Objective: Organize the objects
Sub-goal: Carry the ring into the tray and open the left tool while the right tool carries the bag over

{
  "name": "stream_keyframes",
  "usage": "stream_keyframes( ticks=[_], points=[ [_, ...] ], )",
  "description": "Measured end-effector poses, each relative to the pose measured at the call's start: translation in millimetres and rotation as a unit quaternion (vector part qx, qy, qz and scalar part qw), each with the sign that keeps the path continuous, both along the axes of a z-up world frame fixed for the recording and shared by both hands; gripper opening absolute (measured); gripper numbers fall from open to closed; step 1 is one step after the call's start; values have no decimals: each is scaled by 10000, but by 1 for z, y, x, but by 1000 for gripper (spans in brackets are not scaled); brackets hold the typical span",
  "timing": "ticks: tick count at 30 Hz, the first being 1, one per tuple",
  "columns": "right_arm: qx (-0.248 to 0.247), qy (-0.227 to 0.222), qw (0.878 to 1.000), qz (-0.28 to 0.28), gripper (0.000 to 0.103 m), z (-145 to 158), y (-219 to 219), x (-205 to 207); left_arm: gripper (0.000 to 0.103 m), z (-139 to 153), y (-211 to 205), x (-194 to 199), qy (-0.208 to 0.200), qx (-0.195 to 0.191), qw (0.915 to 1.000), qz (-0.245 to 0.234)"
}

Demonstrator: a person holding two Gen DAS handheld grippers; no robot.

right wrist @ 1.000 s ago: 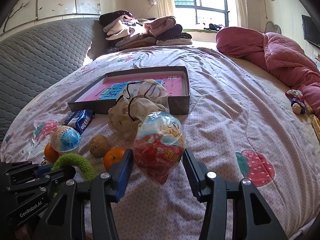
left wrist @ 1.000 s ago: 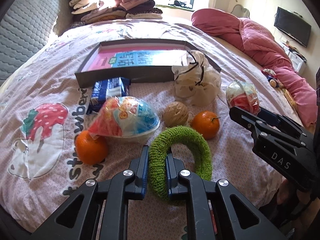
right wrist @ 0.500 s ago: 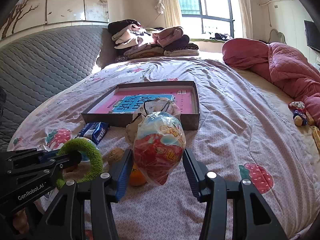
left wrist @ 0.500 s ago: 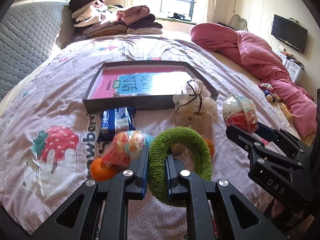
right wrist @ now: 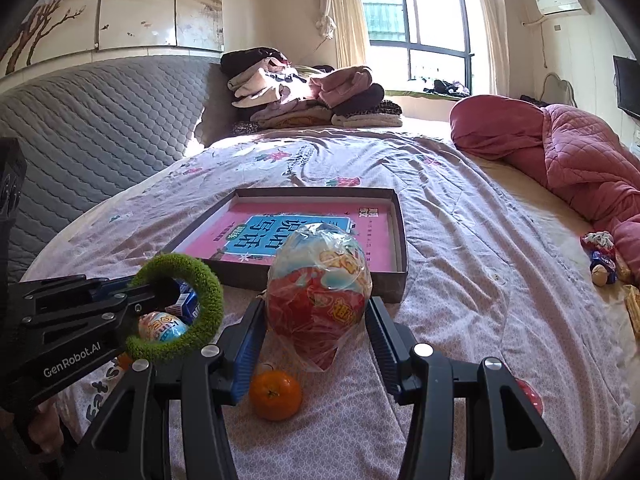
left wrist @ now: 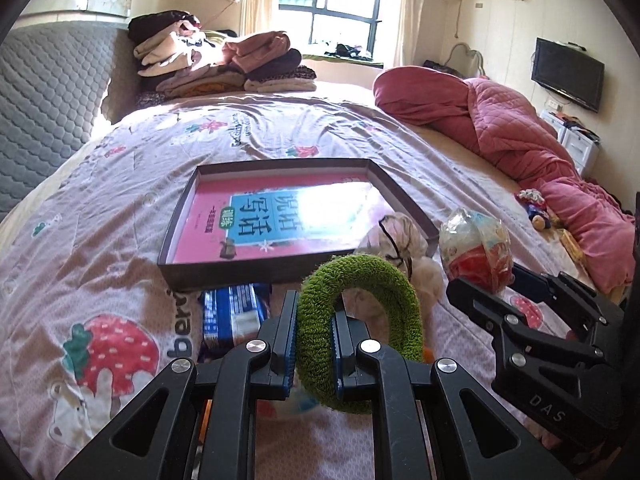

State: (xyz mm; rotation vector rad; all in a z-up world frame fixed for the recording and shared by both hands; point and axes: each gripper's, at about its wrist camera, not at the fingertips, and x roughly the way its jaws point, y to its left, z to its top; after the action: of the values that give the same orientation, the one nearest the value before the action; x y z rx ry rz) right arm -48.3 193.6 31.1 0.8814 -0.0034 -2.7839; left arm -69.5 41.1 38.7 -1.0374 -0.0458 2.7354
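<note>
Between the clamped fingers of the left hand-held gripper (left wrist: pixel 314 336), green fuzzy ring (left wrist: pixel 384 300), upright.

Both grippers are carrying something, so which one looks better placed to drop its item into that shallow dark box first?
Probably the right gripper: its wrapped red-and-blue toy egg hangs just before the shallow dark box. The left gripper, with the fuzzy green ring, looks farther back.

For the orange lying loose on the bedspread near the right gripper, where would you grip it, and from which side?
Grip the orange across its widest middle, coming from above: it is round, its stem faces the camera, and the bedspread around it is bare, so the fingers have room.
</note>
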Motion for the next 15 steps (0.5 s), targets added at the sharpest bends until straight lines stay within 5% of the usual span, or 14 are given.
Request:
stream_keyframes(
  ticks=[15],
  points=[
    [37, 190, 9998, -16, 51, 13, -3, -45, 14, 12, -23, -54, 96, -10, 9999, 112]
  ],
)
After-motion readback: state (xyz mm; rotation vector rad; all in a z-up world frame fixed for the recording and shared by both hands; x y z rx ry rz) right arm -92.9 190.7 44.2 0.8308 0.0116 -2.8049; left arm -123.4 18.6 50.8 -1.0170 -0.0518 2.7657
